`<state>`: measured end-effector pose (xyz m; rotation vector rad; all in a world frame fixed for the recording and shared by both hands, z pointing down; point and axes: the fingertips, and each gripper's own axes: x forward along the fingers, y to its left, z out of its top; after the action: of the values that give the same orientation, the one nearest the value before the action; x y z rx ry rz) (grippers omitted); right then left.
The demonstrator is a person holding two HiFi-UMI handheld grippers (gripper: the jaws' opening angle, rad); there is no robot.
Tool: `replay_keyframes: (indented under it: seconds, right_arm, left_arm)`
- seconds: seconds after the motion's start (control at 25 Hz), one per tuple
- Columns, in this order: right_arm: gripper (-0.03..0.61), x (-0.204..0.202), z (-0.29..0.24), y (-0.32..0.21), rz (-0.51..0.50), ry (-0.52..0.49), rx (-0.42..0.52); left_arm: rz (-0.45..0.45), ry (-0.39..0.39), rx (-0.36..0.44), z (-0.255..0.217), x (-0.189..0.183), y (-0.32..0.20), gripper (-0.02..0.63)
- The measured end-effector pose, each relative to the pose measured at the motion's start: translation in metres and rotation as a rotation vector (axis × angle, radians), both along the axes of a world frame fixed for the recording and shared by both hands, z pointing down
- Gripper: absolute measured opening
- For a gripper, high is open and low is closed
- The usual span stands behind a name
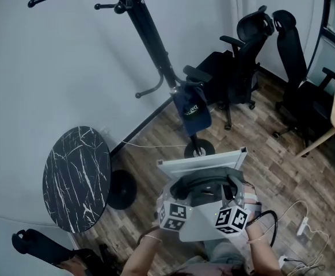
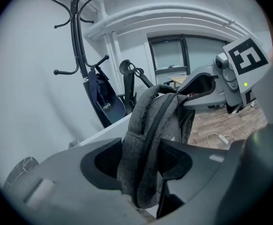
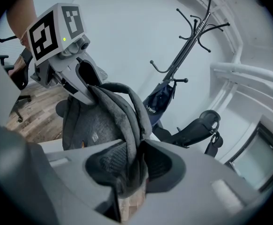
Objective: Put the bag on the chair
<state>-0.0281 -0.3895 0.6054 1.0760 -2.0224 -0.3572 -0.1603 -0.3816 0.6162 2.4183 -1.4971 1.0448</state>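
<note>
Up at its top, the left claw and the right claw each pinch the grey bag. It hangs heavy, so it could slip out before reaching the far chair.

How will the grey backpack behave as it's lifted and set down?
Likely floppy: the grey backpack hangs slack and bunches between the jaws of the left gripper. Probably not slippery, given its coarse fabric. It may slump when set down.

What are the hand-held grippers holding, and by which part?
A grey backpack, by its straps: the left hand-held gripper and the right hand-held gripper both clamp strap fabric.
</note>
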Motion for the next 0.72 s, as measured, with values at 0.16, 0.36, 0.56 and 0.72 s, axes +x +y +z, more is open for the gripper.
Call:
replay_keyframes:
  seconds: [0.16,0.36,0.56,0.72]
  right_arm:
    - [0.110,-0.003,0.007,-0.004,-0.006,0.000,-0.008]
    - [0.110,-0.006,0.012,-0.013,-0.009,-0.003,-0.010]
    - [0.111,-0.007,0.016,-0.020,-0.003,0.000,-0.003]
    - [0.117,-0.009,0.016,-0.025,0.000,-0.016,0.004]
  left_arm:
    - [0.005,0.003,-0.014,0.007,-0.003,-0.006,0.199]
    - [0.000,0.013,-0.026,0.013,-0.006,-0.014,0.199]
    - [0.000,0.019,-0.039,0.017,-0.007,-0.021,0.204]
    - [0.003,0.005,-0.043,0.020,-0.008,-0.026,0.207]
